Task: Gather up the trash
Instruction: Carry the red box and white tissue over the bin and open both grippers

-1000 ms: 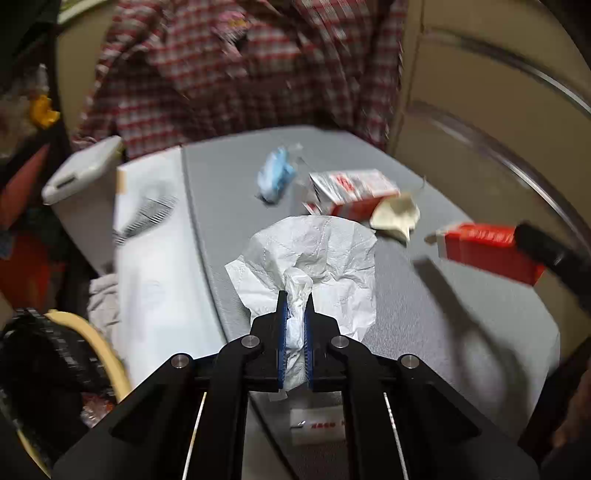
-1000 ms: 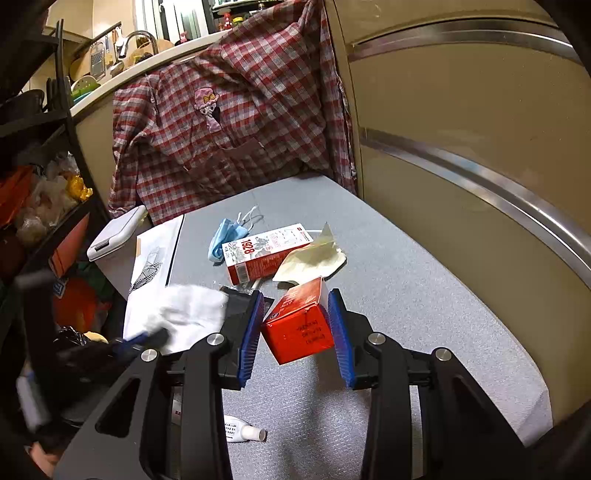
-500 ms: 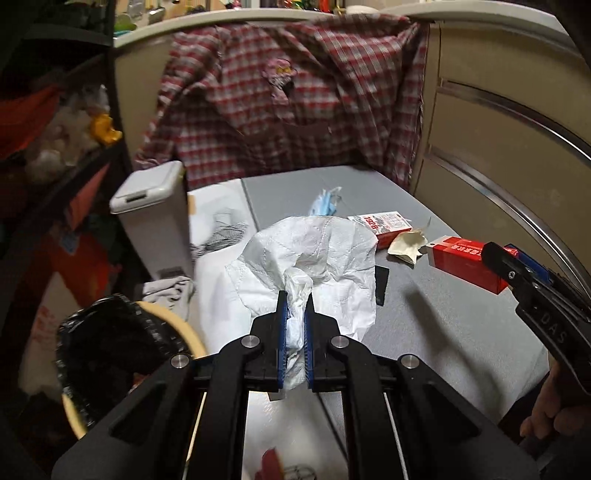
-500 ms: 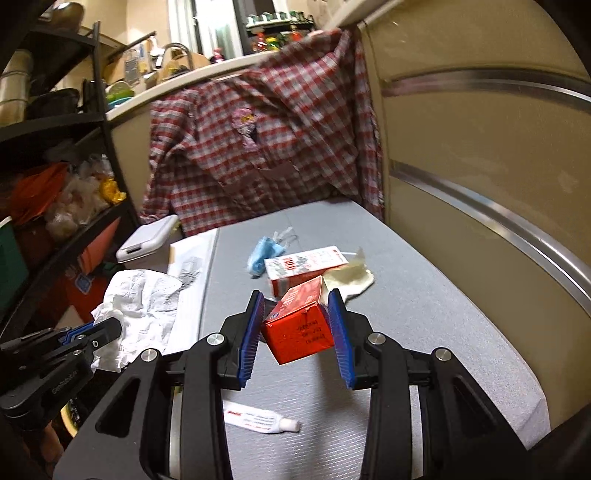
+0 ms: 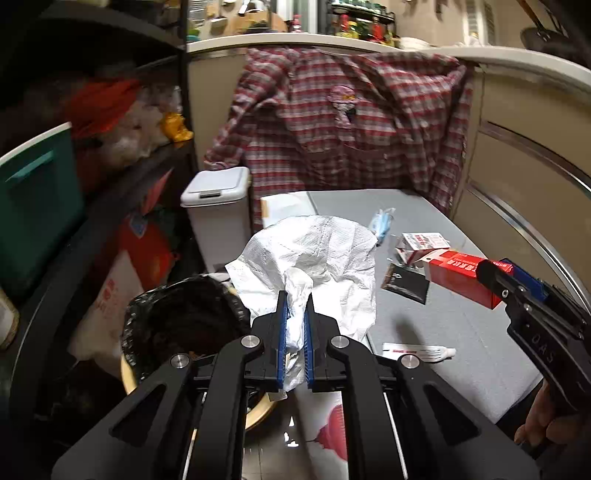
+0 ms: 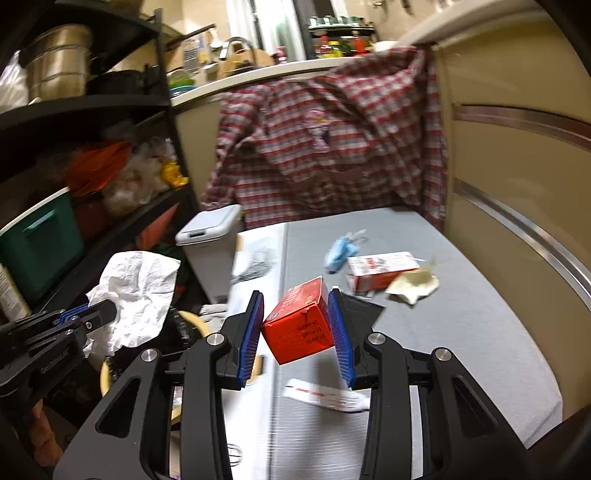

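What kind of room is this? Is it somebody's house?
Probably a home kitchen. A counter at the back holds bottles and jars, metal pots sit on a black shelf, and a plaid shirt hangs over the counter's edge. A small white bin stands beside the grey table.

Home kitchen, sink tap, stacked pots, spice jars

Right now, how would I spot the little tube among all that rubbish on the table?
Find the grey table below the hanging plaid shirt. Near its front edge, beside the white paper sheet, lies the tube, just beneath the red box in the right claw. It alone is long, flat and white with red print.
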